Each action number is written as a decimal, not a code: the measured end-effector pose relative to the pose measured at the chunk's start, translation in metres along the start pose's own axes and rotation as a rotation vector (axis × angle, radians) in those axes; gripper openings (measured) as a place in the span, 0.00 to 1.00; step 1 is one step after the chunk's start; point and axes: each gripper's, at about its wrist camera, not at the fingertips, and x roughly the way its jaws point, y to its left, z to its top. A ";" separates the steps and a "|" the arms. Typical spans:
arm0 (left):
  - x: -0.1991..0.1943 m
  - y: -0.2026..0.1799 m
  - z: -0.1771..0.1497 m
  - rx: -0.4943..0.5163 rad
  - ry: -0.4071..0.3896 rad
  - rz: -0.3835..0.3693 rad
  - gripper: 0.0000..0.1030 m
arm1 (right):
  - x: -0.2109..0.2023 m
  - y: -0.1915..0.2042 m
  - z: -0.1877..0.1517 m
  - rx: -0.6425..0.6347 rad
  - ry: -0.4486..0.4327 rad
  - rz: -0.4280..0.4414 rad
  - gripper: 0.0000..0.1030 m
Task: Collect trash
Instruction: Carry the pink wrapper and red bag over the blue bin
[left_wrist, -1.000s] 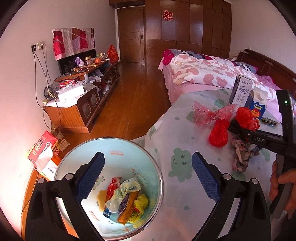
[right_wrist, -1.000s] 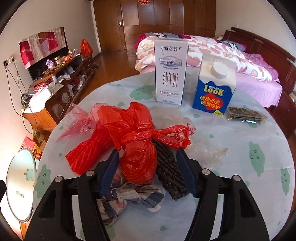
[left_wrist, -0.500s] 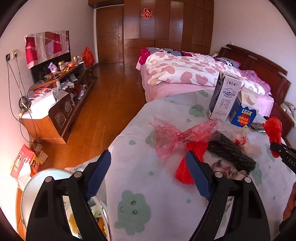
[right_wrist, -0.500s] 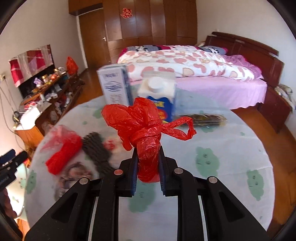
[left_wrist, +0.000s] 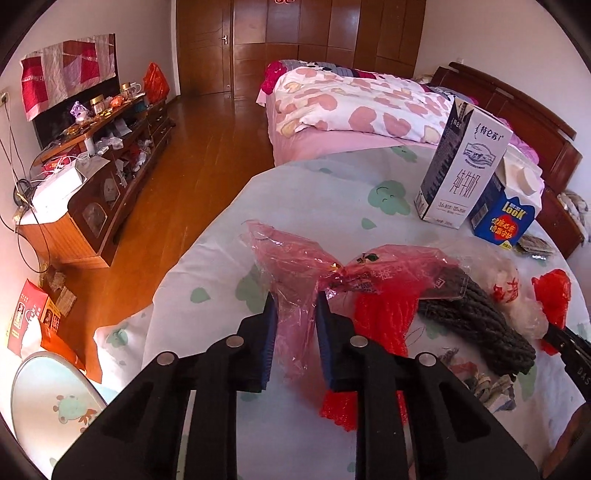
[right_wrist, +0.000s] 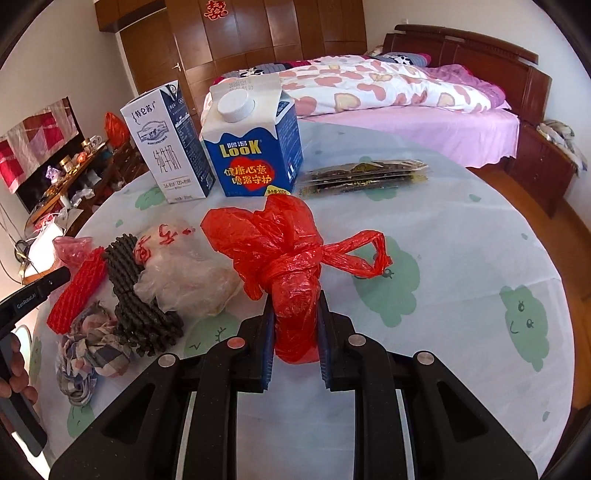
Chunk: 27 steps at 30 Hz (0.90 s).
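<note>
A bedroom with a wooden floor, a bed under a heart-patterned quilt, and a round tabletop (left_wrist: 332, 192) in a cloud-print cloth.

Left wrist view: the left hand-held gripper (left_wrist: 294, 312) has clamped down on a pink plastic bag (left_wrist: 295, 266), which lies on the cloth beside a red net sleeve (left_wrist: 380, 317) and a dark one (left_wrist: 476, 325). The bin (left_wrist: 44, 398) shows at the lower left, below the table edge; nothing inside it can be seen from here. The pick-up looks made, so the next move is probably to lift the bag and swing it over the bin.

Right wrist view: the right hand-held gripper (right_wrist: 295, 317) pinches a knotted red bag (right_wrist: 291, 258) near its base. It looks bound for the same bin. Two cartons, a white milk carton (right_wrist: 170, 147) and a blue carton (right_wrist: 255, 144), stand upright behind, the blue one capped, their contents unseen.
</note>
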 end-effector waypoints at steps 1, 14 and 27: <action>-0.003 -0.001 -0.001 0.002 -0.007 -0.008 0.13 | 0.000 0.001 0.000 0.002 -0.005 0.001 0.20; -0.103 0.024 -0.031 -0.047 -0.122 0.067 0.13 | -0.040 0.027 -0.016 -0.033 -0.098 0.009 0.20; -0.163 0.071 -0.097 -0.111 -0.126 0.219 0.13 | -0.073 0.101 -0.063 -0.172 -0.070 0.115 0.20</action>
